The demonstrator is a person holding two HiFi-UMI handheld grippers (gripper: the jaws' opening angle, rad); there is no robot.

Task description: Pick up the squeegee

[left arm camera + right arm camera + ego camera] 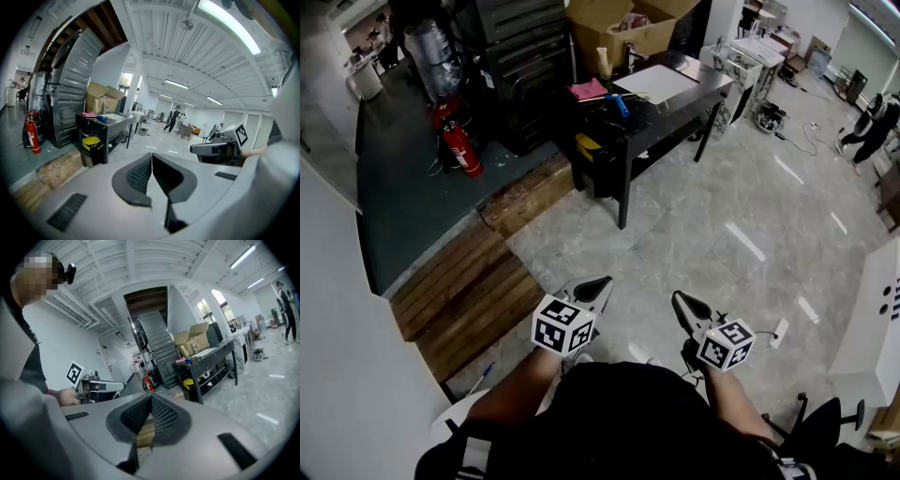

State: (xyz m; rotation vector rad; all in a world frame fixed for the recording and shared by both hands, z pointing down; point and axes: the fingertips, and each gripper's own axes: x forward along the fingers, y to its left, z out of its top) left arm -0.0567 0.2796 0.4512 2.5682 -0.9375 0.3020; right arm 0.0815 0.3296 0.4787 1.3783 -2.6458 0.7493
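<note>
ahead, the black table [675, 117] stands well apart from the left gripper [151, 157] and right gripper [150, 398], both pinched closed on nothing. the squeegee is likely the blue-handled thing [619, 103] on top, too small to confirm; probably light, with a stiff handle and soft blade, so grip the handle. no writing is readable.
</note>
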